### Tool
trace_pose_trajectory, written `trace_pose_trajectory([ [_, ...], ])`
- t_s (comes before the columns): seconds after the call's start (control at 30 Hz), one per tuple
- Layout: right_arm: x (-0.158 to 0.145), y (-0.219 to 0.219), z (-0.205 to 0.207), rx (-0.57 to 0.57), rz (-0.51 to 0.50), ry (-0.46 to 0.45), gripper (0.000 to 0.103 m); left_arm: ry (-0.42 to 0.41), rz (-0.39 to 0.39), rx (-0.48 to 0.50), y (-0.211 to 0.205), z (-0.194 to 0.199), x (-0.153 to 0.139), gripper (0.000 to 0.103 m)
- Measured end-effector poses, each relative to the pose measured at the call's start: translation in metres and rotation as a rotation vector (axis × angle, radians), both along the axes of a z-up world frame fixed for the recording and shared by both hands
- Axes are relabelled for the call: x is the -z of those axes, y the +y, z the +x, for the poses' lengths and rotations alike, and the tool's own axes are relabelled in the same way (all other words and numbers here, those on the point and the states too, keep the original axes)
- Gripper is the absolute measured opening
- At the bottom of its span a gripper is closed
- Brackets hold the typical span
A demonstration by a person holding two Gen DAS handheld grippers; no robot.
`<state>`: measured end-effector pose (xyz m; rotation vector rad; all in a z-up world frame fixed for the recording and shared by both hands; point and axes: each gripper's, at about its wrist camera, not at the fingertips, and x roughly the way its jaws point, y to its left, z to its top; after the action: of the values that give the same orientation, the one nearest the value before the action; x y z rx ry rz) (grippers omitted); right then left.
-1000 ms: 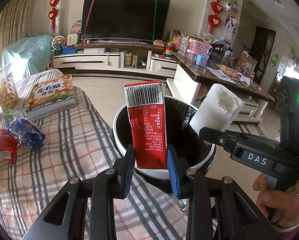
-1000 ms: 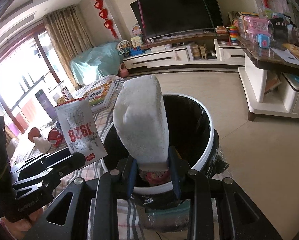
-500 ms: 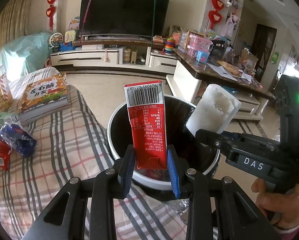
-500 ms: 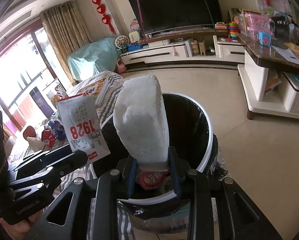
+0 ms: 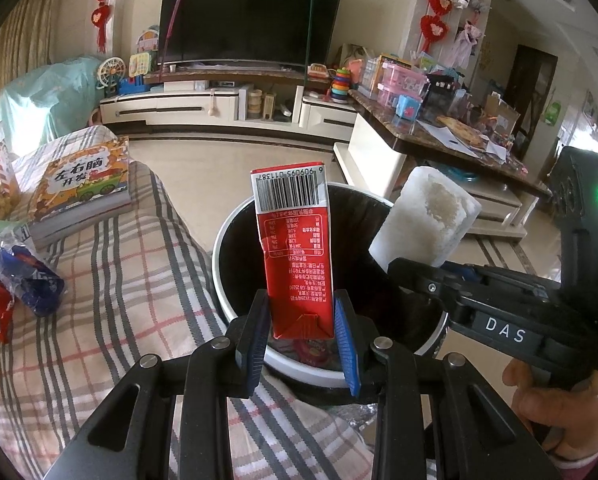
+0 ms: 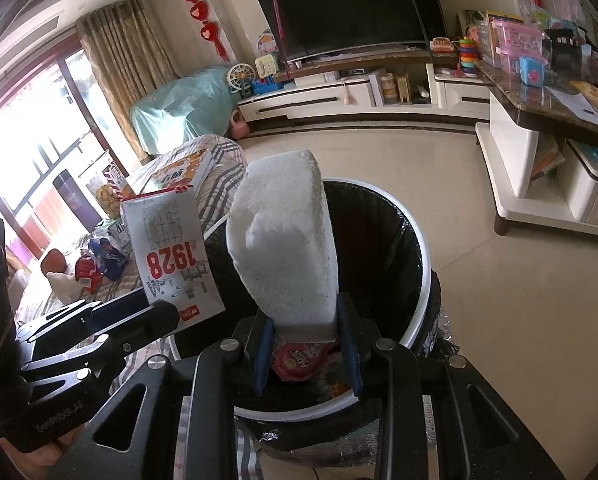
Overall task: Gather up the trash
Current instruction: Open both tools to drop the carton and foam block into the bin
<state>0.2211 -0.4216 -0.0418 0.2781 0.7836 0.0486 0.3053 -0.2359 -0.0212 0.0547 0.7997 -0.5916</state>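
Trash bin [image 5: 235, 240] with the black bag is sitting beside the checked cloth [image 5: 111, 300], under both my tongs. My right tongs [image 6: 305, 344] are pinching a white foam block [image 6: 287, 248]. My left tongs [image 5: 301, 332] are pinching a red carton [image 5: 295, 248].

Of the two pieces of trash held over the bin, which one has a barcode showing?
The red carton in the left gripper shows a barcode at its upper end. The white foam block in the right gripper is plain, with no print.
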Motion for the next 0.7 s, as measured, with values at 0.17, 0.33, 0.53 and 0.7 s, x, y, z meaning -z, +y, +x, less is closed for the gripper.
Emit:
trace_pose_trajectory([
  [0.17, 0.001, 0.0, 0.002, 0.003, -0.001, 0.004, 0.031, 0.0, 0.001, 0.008, -0.002, 0.002, 0.0, 0.03],
  [0.33, 0.002, -0.005, 0.003, 0.022, 0.006, 0.007, 0.035, 0.014, -0.008, 0.02, -0.004, 0.002, 0.0, 0.031],
  [0.53, -0.002, -0.006, -0.003, 0.039, 0.008, -0.011, 0.047, 0.003, -0.013, 0.011, 0.001, -0.004, -0.003, 0.033],
  [0.7, -0.007, -0.003, -0.012, 0.054, 0.004, -0.043, 0.064, -0.004, -0.023, -0.028, 0.018, -0.017, -0.003, 0.048],
])
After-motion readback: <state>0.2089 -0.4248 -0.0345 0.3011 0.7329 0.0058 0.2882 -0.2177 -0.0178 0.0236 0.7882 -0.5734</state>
